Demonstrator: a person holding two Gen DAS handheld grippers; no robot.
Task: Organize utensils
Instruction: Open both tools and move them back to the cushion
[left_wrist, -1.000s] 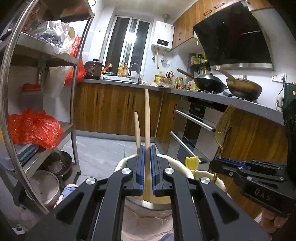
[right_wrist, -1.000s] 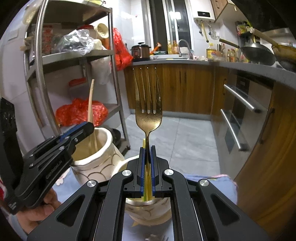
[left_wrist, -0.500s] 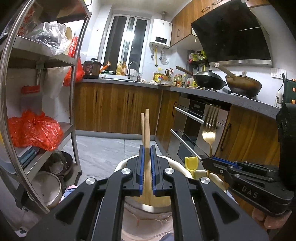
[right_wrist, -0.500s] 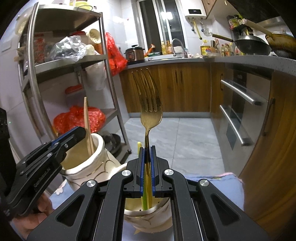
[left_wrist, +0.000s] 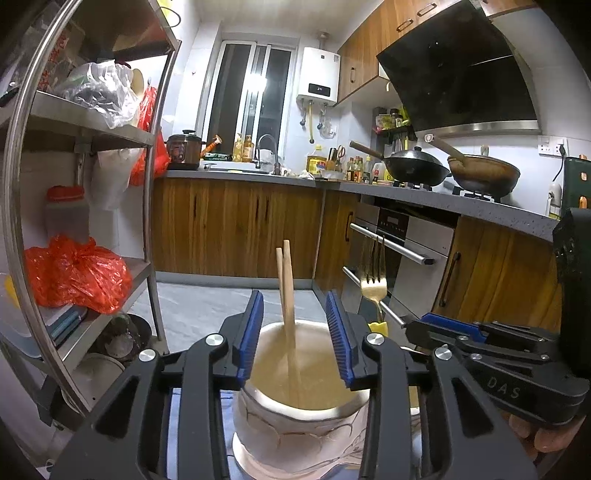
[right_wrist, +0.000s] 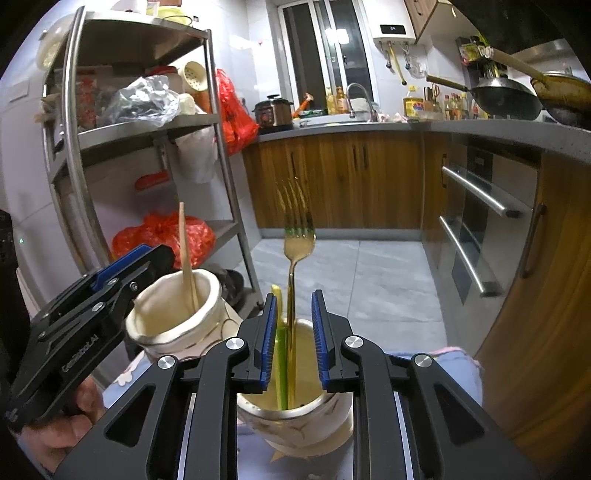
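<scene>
Two cream ceramic holders stand side by side. In the left wrist view, wooden chopsticks (left_wrist: 286, 291) stand in the near holder (left_wrist: 295, 424), loose between the opening jaws of my left gripper (left_wrist: 295, 338); no pad touches them. In the right wrist view, a gold fork (right_wrist: 293, 266) and a yellow-green utensil (right_wrist: 280, 354) stand in the other holder (right_wrist: 295, 428). My right gripper (right_wrist: 293, 339) straddles the fork with its jaws opening, pads clear of it. The fork (left_wrist: 373, 284) and right gripper (left_wrist: 454, 334) show at the left view's right; the left gripper (right_wrist: 122, 273) and chopsticks (right_wrist: 184, 254) show at the right view's left.
A steel shelf rack (left_wrist: 147, 221) with red bags (left_wrist: 74, 273) stands left. Wooden cabinets (right_wrist: 351, 177), an oven (right_wrist: 476, 221) and a counter with woks (left_wrist: 417, 170) lie ahead and right. The holders rest on a blue cloth (right_wrist: 454, 369). A hand (right_wrist: 55, 432) grips the left tool.
Both grippers were shut, the left on the chopsticks and the right on the fork. The utensils sank into their holders, and both pairs of jaws have parted and let go.
</scene>
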